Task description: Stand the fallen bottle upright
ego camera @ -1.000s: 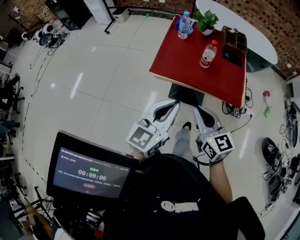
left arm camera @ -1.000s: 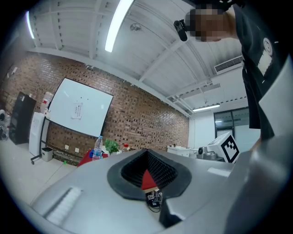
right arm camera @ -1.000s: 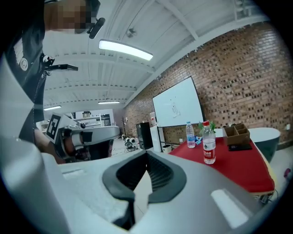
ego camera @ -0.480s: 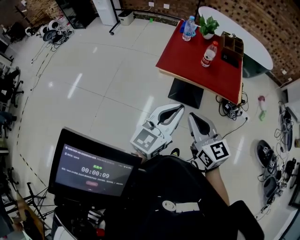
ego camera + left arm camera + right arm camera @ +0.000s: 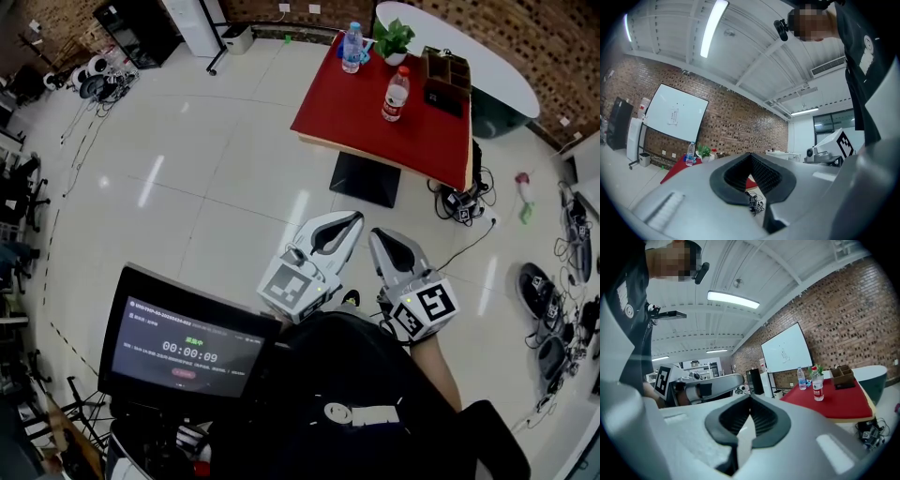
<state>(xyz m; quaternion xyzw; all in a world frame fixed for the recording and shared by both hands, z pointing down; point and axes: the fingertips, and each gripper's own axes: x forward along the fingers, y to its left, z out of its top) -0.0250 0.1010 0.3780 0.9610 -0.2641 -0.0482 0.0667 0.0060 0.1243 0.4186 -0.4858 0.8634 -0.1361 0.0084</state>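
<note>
At the lower left a black-framed dark screen shows a timer readout. Just right of it, the left gripper, white-grey with a marker cube at its back, is held out over the pale glossy tiled floor. Its jaws are closed tip to tip, with nothing between the ribbed black pads. Beside it, a little apart, the right gripper is in the same state: jaws pressed together and empty.

Both grippers are well apart from the square red-topped surface, which stands farther off on a black base. At its far left corner a clear plastic bottle with a blue label stands upright. Just right of that is a small green potted plant. Nearer the middle a clear plastic bottle with a red cap and red label also stands upright, apart from the first. To its right, along the far edge, sits a brown wooden compartment box. Beyond the surface, at the right, a white oval table curves away beside the brick wall.
</note>
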